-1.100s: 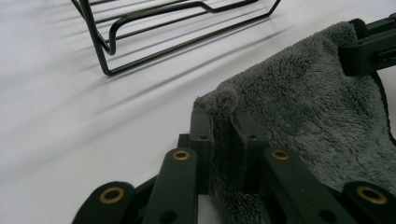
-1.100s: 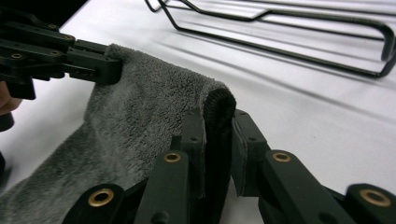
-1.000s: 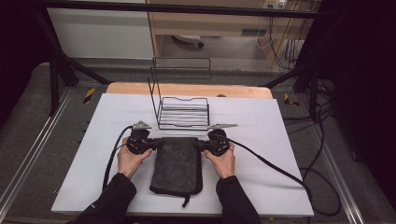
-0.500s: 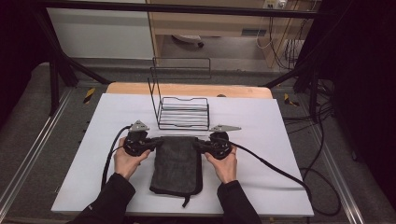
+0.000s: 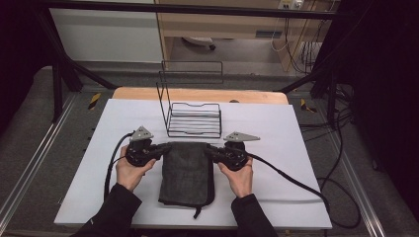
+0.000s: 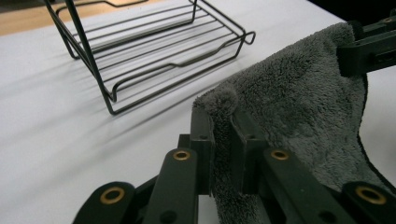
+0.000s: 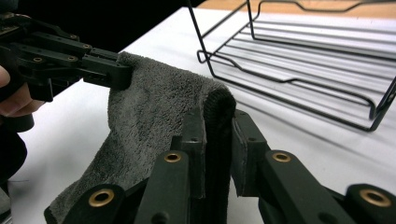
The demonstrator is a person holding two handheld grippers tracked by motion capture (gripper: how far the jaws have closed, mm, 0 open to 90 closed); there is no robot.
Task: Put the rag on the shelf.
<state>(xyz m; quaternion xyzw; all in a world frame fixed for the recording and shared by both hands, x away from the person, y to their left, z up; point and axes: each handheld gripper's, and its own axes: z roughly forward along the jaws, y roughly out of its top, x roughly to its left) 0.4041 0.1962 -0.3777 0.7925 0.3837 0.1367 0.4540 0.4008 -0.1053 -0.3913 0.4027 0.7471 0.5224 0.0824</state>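
a dark grey fluffy folded towel (image 5: pixel 187 173) lies on the white tabletop (image 5: pixel 306 148), between the middle and the near edge, its near end close to that edge and a thin dark loop trailing from it toward the edge. the left gripper (image 5: pixel 159 148), held in the person's left hand (image 5: pixel 129 170), has its black jaws pinching the far left corner of the towel; in the left gripper view (image 6: pixel 223 133) the pile bulges up between the two closed pads. the right gripper (image 5: pixel 211 150), held in the right hand (image 5: pixel 239 178), pinches the far right corner in the same way, the dark hem of the cloth squeezed between its jaws in the right gripper view (image 7: pixel 218 140). both pinched corners are raised off the surface. just beyond the towel, toward the far edge, stands a black wire rack (image 5: pixel 193 119) with an upright back frame, apart from the cloth
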